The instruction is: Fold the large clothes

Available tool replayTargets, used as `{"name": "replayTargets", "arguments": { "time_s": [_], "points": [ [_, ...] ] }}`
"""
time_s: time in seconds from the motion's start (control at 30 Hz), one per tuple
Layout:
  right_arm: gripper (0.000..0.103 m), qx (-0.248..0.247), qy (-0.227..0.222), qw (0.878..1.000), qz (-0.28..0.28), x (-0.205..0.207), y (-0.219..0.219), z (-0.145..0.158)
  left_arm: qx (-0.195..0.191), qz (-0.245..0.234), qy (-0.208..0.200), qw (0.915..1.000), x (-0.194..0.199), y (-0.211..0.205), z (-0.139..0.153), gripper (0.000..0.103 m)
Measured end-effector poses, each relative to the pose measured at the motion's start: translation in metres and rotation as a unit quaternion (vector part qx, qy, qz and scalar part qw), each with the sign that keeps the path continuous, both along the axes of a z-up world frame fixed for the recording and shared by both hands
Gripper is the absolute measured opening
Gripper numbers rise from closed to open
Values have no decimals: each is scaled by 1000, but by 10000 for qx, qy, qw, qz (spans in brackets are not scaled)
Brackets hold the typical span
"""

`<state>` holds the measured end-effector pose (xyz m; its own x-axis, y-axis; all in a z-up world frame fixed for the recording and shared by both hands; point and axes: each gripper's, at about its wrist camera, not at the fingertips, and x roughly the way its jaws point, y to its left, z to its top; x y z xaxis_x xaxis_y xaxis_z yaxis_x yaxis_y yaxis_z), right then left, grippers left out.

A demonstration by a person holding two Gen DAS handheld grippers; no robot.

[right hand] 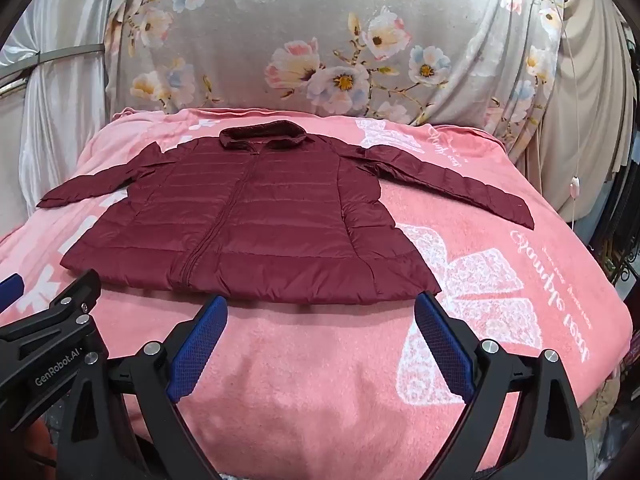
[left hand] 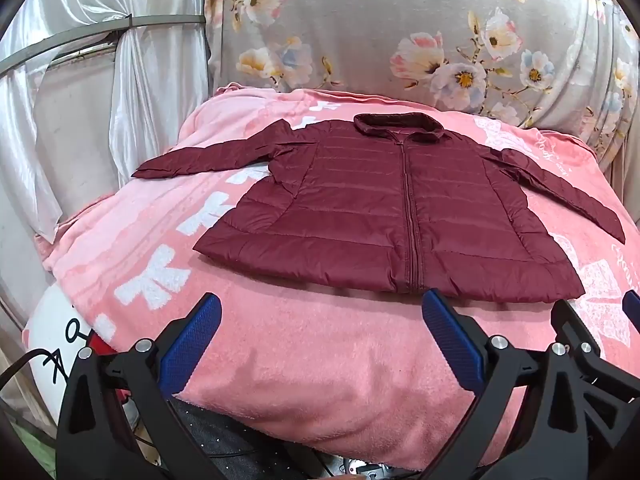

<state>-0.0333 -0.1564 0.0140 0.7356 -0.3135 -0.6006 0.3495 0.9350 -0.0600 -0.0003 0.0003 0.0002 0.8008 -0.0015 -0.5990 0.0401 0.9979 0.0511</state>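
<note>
A dark red quilted jacket (left hand: 384, 216) (right hand: 248, 224) lies flat, front up and zipped, on a pink blanket (left hand: 304, 360) (right hand: 312, 368). Its collar points away from me and both sleeves are spread out to the sides. My left gripper (left hand: 320, 304) is open, just short of the jacket's hem, with only blanket between its blue pads. My right gripper (right hand: 322, 306) is open too, near the hem's right half, holding nothing. The right gripper's black frame shows at the right edge of the left wrist view, and the left one's frame at the left edge of the right wrist view.
A grey flowered cloth (left hand: 400, 32) (right hand: 320, 40) hangs behind the blanket. White satin curtains (left hand: 132, 80) stand at the left. A beige drape (right hand: 592, 100) and a thin cord with a switch (right hand: 575, 182) hang at the right. The blanket drops off at both sides.
</note>
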Motion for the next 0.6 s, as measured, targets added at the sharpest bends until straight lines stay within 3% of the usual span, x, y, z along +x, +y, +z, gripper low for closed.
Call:
{"name": "replayTargets", "arguments": {
  "time_s": [0.6],
  "points": [
    [93,-62,-24,10000,-22,0,6,2,88,9,12,10000,3,-7,3,98]
  ]
}}
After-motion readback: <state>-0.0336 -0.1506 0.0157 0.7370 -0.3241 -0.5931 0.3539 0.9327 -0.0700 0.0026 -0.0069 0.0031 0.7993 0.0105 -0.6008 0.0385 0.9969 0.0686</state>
